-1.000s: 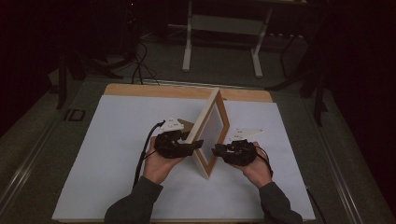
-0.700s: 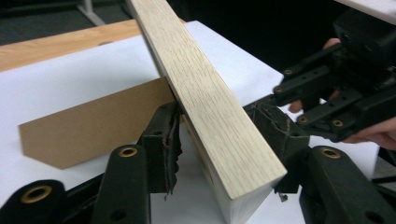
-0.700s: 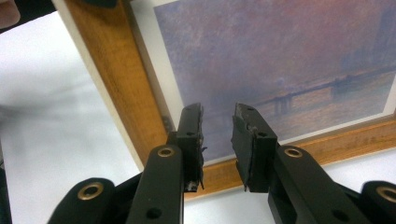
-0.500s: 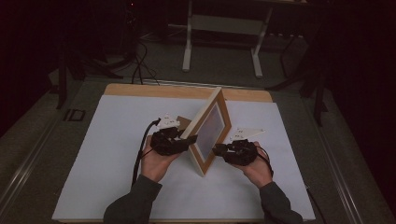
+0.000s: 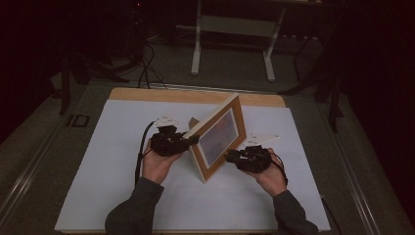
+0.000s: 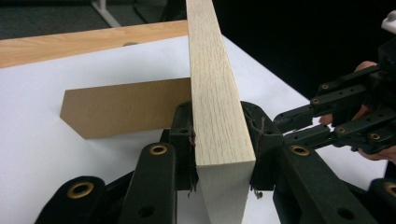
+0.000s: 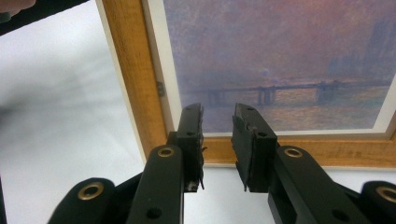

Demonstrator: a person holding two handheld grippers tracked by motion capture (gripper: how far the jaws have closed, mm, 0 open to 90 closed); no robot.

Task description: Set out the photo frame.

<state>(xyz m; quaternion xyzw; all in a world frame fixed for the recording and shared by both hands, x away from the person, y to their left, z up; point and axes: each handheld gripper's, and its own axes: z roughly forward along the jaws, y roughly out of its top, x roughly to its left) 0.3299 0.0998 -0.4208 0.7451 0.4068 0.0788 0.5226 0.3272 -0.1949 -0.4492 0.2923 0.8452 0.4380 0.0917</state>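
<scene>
Picture frame stands tilted on its lower edge near the middle of the white tabletop in the high view, the left gripper at its back edge, the right gripper at its front. Left gripper view: jaws, just closing, now clamp the frame's pale wooden side, with the brown cardboard stand behind and the right gripper farther off. Right gripper view: jaws parted, holding nothing, pointed at the frame's lower rail below a hazy bridge print.
</scene>
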